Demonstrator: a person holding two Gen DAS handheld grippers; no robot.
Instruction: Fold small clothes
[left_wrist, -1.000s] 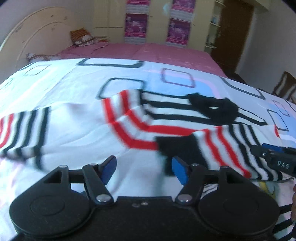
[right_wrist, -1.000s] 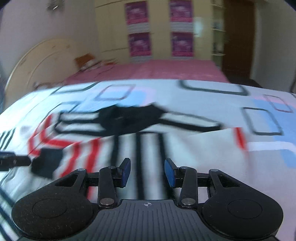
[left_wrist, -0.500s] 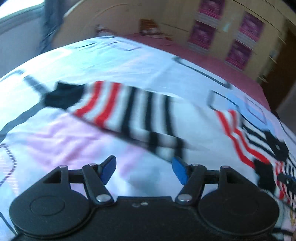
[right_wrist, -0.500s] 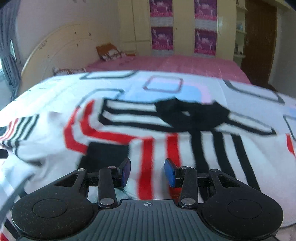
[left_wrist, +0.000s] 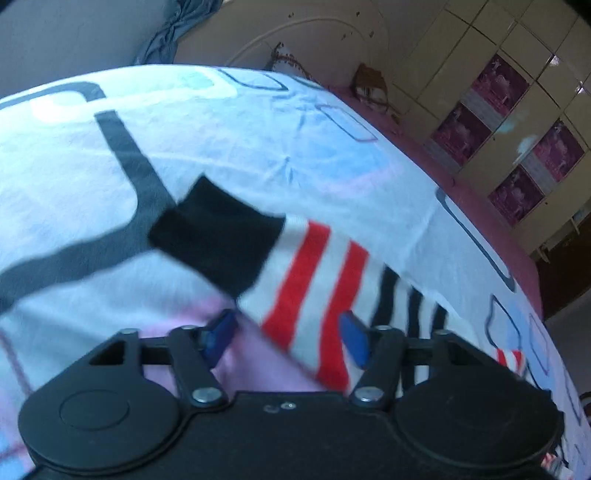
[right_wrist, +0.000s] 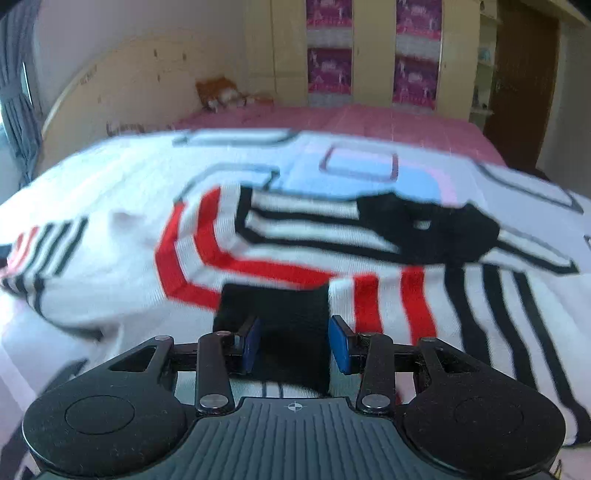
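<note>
The left hand-held gripper (left_wrist: 288, 334) has its blue pads (left_wrist: 354, 341) apart, and its jaws are closing. Between them lies one sleeve (left_wrist: 306, 273) of the striped sweater, the white and red bands crossing the gap. Whether the pads already press on the cloth cannot be told, since the picture is blurred there. The sleeve's black cuff (left_wrist: 218, 236) lies just beyond the fingertips, flat on the bed sheet (left_wrist: 258, 147).

The right hand-held gripper (right_wrist: 293, 341) stands at a middling width with the other black cuff (right_wrist: 280, 306) between its pads (right_wrist: 338, 349). The dark cloth fills the gap from pad to pad, yet a firm grip cannot be told from this view. This sleeve is laid across the body of the striped sweater (right_wrist: 258, 251), which is spread on the white sheet with grey, blue and pink squares. The black collar (right_wrist: 424, 229) lies farther off, toward the middle of the bed.

Beyond the sheet is a pink bedspread (right_wrist: 369, 118), then a cream headboard (right_wrist: 129, 77) to the left and wardrobe doors with purple posters (right_wrist: 328, 70) at the back. A grey curtain (right_wrist: 18, 92) hangs at the far left.
</note>
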